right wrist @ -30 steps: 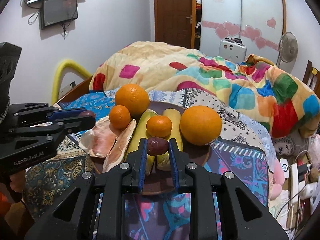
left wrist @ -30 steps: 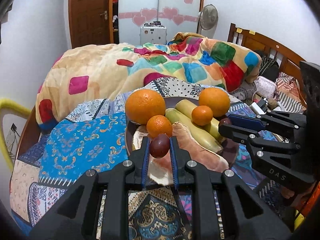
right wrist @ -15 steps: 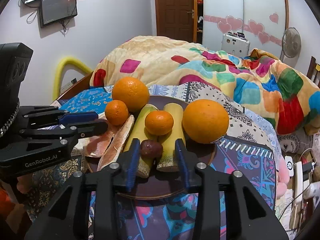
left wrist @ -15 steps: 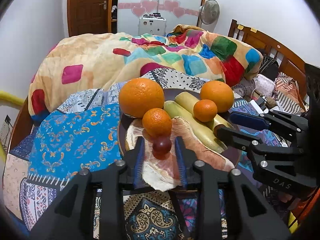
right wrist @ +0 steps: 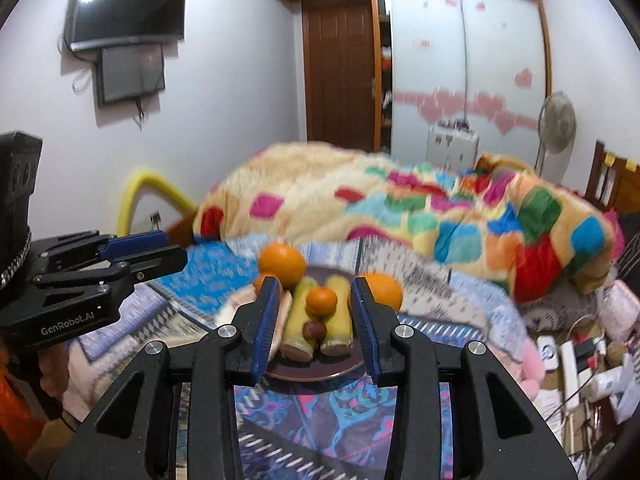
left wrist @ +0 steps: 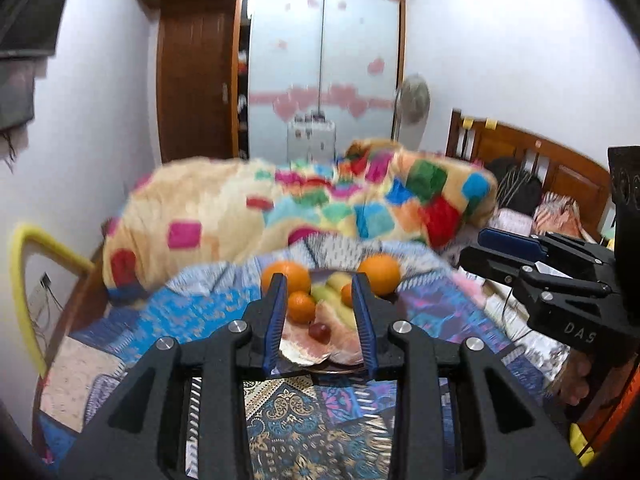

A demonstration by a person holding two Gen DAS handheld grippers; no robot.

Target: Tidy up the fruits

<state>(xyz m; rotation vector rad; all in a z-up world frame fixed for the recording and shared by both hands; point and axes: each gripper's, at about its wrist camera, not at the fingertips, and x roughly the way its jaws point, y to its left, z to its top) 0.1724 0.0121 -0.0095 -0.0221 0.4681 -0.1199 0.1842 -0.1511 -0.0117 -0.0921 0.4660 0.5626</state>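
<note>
Seemingly nearly done: both hand-held grippers, left (left wrist: 320,316) & right (right wrist: 315,318), are gaping wide w/ nothing held. Fruit's sitting on the plate (right wrist: 320,374) on the bed: oranges at 10 & 2 o'clock, grapes (left wrist: 319,332) at 6. Little appears left.

Home bedroom. Bed with wooden headboard (left wrist: 532,160) and a bunched patchwork blanket (right wrist: 400,216) in bright colour blocks over a patterned blue bedspread (left wrist: 192,312). Brown wooden door (right wrist: 340,80) next to a sliding wardrobe (right wrist: 464,52) with frosted panels and pink heart stickers. Wall-mounted TV (right wrist: 128,12) with a smaller screen under it. Standing fan (right wrist: 556,120) by the wardrobe. White appliance (left wrist: 310,140) in front of the wardrobe, blurred. Power strip and chargers (right wrist: 572,360) cluttered at bedside. Dark plate of fruit (right wrist: 316,372) sits on the bed.
</note>
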